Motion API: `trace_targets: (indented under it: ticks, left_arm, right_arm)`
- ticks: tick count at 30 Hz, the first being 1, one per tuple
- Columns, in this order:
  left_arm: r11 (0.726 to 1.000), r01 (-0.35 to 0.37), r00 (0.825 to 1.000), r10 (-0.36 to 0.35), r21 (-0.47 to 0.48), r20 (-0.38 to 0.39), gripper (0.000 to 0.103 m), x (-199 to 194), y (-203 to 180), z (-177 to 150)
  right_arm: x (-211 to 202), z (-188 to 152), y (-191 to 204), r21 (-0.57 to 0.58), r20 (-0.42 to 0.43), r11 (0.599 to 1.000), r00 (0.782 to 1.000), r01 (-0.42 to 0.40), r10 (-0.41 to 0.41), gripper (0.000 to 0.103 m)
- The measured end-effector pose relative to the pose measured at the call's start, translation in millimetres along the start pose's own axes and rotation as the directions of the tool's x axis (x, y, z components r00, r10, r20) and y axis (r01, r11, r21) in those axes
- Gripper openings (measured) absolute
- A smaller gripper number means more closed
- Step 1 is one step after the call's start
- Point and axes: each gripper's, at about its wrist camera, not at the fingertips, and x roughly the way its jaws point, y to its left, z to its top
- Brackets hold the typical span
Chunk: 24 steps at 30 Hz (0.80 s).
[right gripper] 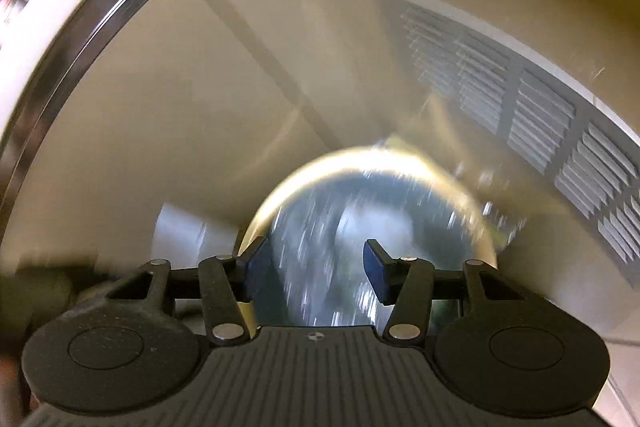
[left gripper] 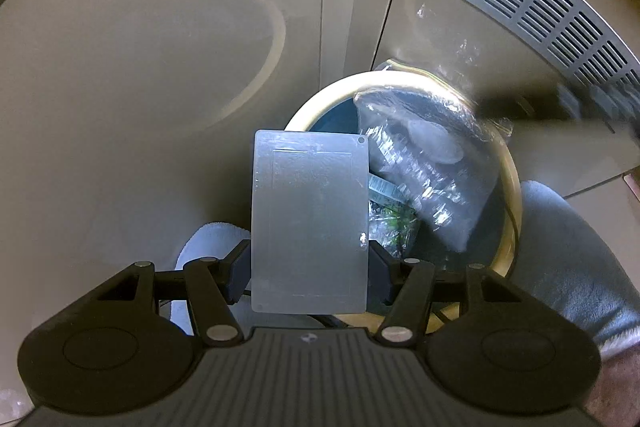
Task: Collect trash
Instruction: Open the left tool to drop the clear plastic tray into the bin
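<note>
Left claw [left gripper: 309, 269] pinching a flat grey rectangular card [left gripper: 310, 223] by its side edges, upright, centre of the frame, right over the near rim of the round yellow-rimmed bin [left gripper: 508, 171]. Inside the bin: crinkled clear plastic packaging [left gripper: 432, 167], centre-right. Right claw [right gripper: 316, 269] spread, nothing between its pads, above the same bin; that view is heavily blurred. Grey slotted vent panel [left gripper: 560, 23] sits upper right.

Left gripper [left gripper: 310, 269] clamps grey card [left gripper: 310, 223] over bin [left gripper: 510, 187].
</note>
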Motion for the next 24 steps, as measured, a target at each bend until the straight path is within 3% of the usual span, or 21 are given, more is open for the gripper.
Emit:
trace_targets:
  ticks: [6, 9, 11, 13, 15, 16, 17, 19, 20, 21, 24]
  left_arm:
    - [1.000, 0.009, 1.000, -0.009, -0.004, -0.003, 0.065, -2, 0, 7]
    - [1.000, 0.012, 1.000, -0.012, -0.006, -0.002, 0.065, -7, 4, 7]
    - [1.000, 0.008, 1.000, -0.008, -0.001, -0.004, 0.065, -8, 4, 7]
    - [1.000, 0.005, 1.000, -0.005, 0.004, -0.007, 0.065, -8, 4, 7]
    - [1.000, 0.005, 1.000, -0.005, 0.007, -0.016, 0.065, -6, 2, 7]
    - [1.000, 0.004, 1.000, -0.004, 0.009, -0.020, 0.065, -4, 1, 7]
    - [1.000, 0.002, 1.000, -0.002, 0.011, -0.024, 0.065, -2, 0, 7]
    - [1.000, 0.002, 1.000, -0.002, 0.016, -0.028, 0.065, 0, -1, 7]
    - [1.000, 0.002, 1.000, -0.002, 0.018, -0.028, 0.065, 0, -2, 6]
    - [1.000, 0.003, 1.000, -0.002, 0.020, -0.028, 0.065, -2, -4, 8]
    - [1.000, 0.005, 1.000, -0.005, 0.022, -0.014, 0.065, -4, -7, 8]
  right_arm:
    - [82, 20, -5, 0.006, -0.072, 0.995, 0.993, 0.097, -0.096, 0.054]
    - [121, 13, -15, 0.076, -0.176, 0.993, 0.982, 0.089, -0.075, 0.055]
    - [140, -2, -21, 0.050, -0.255, 0.991, 0.961, 0.124, -0.107, 0.056]
    - [155, -25, -26, -0.028, -0.329, 0.982, 0.926, 0.185, -0.184, 0.058]
    - [169, -50, -36, -0.070, -0.469, 0.969, 0.849, 0.236, -0.241, 0.060]
    - [172, -59, -40, -0.060, -0.524, 0.971, 0.821, 0.232, -0.229, 0.060]
    - [169, -63, -42, -0.042, -0.539, 0.976, 0.818, 0.212, -0.201, 0.061]
    - [154, -61, -40, 0.009, -0.528, 0.985, 0.837, 0.173, -0.142, 0.065]
    - [143, -57, -39, 0.039, -0.522, 0.987, 0.846, 0.157, -0.114, 0.074]
    - [132, -52, -37, 0.058, -0.509, 0.988, 0.856, 0.141, -0.092, 0.077]
    - [89, -37, -24, 0.043, -0.424, 0.997, 0.905, 0.064, -0.039, 0.081]
